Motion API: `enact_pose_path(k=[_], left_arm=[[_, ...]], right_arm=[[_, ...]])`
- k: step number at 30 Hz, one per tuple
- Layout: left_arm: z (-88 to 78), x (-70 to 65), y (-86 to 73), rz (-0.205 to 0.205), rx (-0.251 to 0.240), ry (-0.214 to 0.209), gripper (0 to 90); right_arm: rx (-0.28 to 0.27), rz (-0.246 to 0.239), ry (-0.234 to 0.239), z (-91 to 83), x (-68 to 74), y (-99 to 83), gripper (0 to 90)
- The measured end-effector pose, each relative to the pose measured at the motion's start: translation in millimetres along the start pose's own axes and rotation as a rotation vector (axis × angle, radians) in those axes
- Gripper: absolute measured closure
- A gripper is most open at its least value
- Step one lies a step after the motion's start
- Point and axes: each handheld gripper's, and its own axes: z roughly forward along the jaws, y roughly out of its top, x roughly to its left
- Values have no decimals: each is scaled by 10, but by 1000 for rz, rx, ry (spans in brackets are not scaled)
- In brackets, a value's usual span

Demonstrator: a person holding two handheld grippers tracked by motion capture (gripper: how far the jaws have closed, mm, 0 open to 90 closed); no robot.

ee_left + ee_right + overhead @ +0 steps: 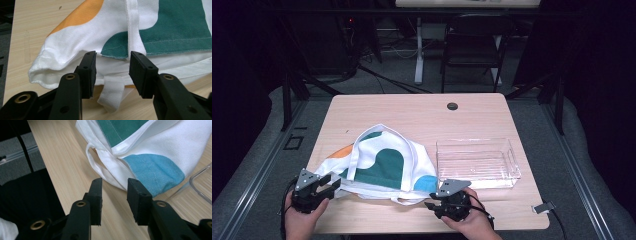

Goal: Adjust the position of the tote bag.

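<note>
Left gripper [330, 183] low at cloth bag [384, 162] (jaws apart), right gripper [431, 204] beside it

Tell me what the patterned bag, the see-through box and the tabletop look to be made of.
Bag: woven cloth, probably cotton canvas, matte; stitched hems and soft folds show in the left gripper view.
Box: clear hard plastic, glossy; the table grain shows through its walls and the rim catches light.
Tabletop: pale wood-look surface, perhaps laminate; fine straight grain, smooth with a low sheen.
</note>
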Motion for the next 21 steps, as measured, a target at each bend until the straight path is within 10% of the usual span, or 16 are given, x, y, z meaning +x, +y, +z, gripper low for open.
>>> enact_pose_path(k=[21], left_arm=[[25, 88, 101, -2, 30, -5, 666]], right_arm=[[25, -37, -7, -9, 43, -24, 781]])
